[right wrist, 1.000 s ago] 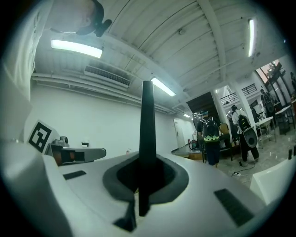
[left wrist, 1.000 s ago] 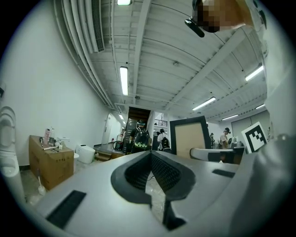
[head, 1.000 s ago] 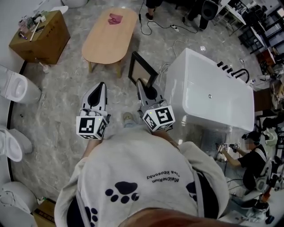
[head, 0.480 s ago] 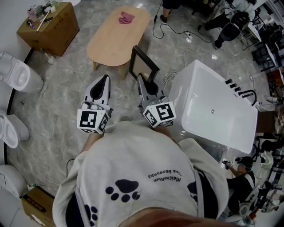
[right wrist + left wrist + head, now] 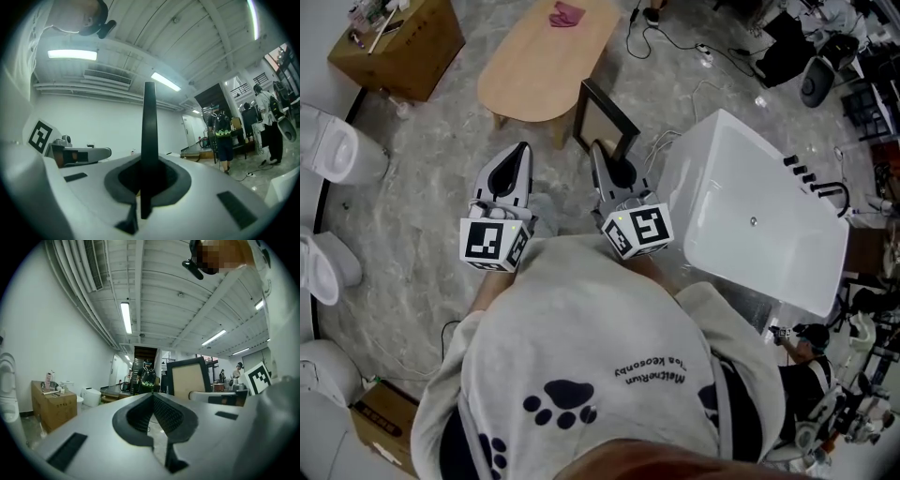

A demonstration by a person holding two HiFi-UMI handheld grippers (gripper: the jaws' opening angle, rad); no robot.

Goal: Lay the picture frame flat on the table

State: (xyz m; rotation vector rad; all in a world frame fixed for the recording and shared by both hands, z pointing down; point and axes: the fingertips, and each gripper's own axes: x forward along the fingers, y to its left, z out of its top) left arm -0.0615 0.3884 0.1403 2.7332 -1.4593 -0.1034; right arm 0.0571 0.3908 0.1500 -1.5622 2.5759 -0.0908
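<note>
The right gripper (image 5: 598,161) has its jaws clamped tight on one edge of the picture frame (image 5: 605,120). The frame stands upright in the air just short of the near end of the wooden table (image 5: 534,66), not yet on it. The left gripper (image 5: 521,155), also short of that table, is pinched closed with nothing in it.

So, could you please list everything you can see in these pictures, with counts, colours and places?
picture frame: one, black rim with beige panel, upright, clamped in the right gripper
table: one, light wood, oval, ahead of the frame
cloth: one, pink, on the table's far end
cardboard box: one, brown, top left
bathtub: one, white, at right
toilets: at least two, white, left edge
other person: one, dark clothes, lower right
left gripper: one, white and black, shut, empty
right gripper: one, white and black, shut on the frame
</note>
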